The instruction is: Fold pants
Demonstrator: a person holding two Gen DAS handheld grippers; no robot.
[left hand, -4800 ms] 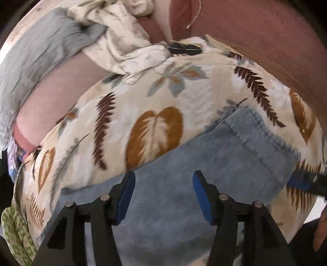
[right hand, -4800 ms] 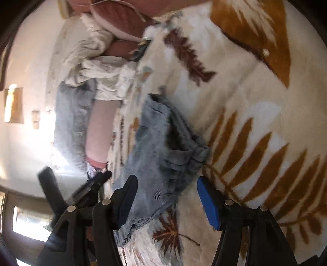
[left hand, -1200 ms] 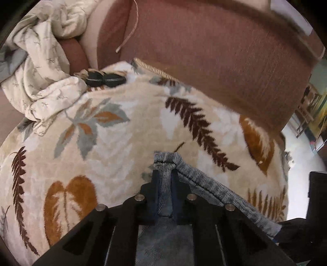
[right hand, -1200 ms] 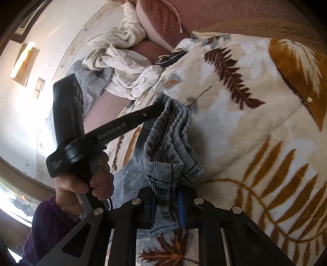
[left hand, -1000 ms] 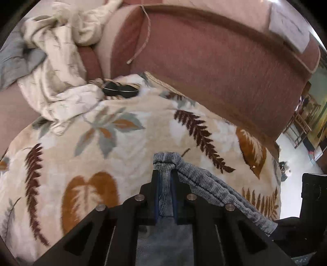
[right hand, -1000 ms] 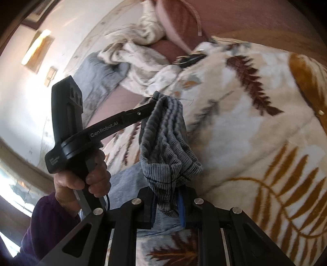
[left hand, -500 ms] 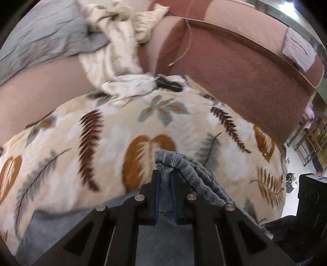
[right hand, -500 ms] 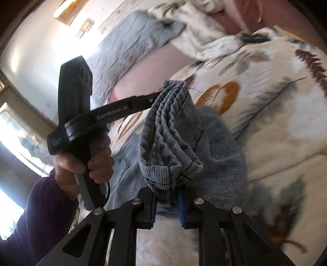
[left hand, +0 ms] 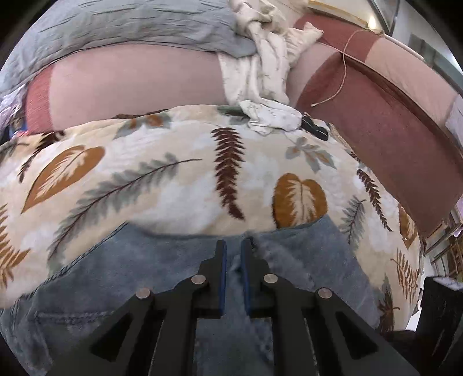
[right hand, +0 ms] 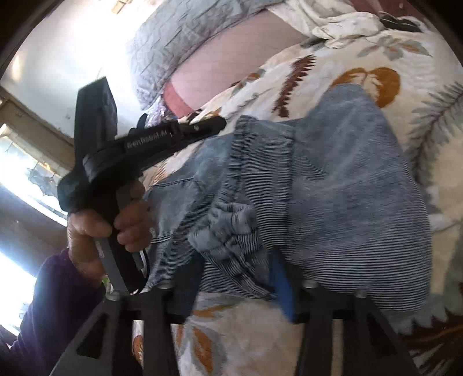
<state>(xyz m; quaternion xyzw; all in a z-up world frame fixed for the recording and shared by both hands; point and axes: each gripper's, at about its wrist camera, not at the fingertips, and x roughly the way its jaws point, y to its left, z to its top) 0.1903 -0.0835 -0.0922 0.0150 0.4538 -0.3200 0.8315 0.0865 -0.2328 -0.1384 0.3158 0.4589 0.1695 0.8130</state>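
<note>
The blue-grey striped pants (left hand: pixel 130 266) lie doubled over on a leaf-print blanket (left hand: pixel 173 179). My left gripper (left hand: pixel 233 251) sits low on the denim, shut on a thin fold of the pants' edge. In the right wrist view that left gripper (right hand: pixel 222 123) points at the far corner of the folded pants (right hand: pixel 347 188), held by a hand (right hand: pixel 115 219). My right gripper (right hand: pixel 240 274) has its jaws opening. The bunched waistband (right hand: pixel 228 231) lies loose between them, and one blue pad (right hand: pixel 282 286) stands clear of the cloth.
The blanket covers a reddish-brown sofa (left hand: pixel 390 130). A crumpled white cloth (left hand: pixel 260 72) and a grey cloth (left hand: pixel 130 26) lie at the back, with a small dark object (left hand: pixel 315 128) beside them. A purple sleeve (right hand: pixel 52 303) fills the lower left; a bright window is behind it.
Both grippers carried the lifted end of the pants across the blanket and down onto the rest of the pants. The right jaws have parted from the waistband; the left stays shut.
</note>
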